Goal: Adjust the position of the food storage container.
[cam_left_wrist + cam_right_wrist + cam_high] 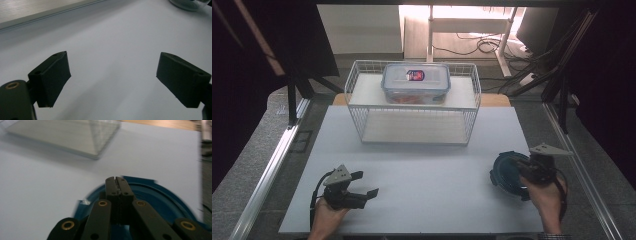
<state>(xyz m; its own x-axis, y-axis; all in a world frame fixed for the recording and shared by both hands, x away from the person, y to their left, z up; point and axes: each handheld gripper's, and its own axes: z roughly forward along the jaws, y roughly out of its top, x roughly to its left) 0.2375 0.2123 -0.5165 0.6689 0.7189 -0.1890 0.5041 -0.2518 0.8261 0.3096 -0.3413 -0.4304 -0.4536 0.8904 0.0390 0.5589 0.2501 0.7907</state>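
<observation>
Two grippers are held over the white table. At the far middle a wire basket carries a clear lidded container. At the near right a round blue lid lies on the table, and the right gripper is seen above it, jaws pressed together (nothing visible between them), the hand behind it. At the near left, the left gripper is held level, jaws wide apart and empty.
</observation>
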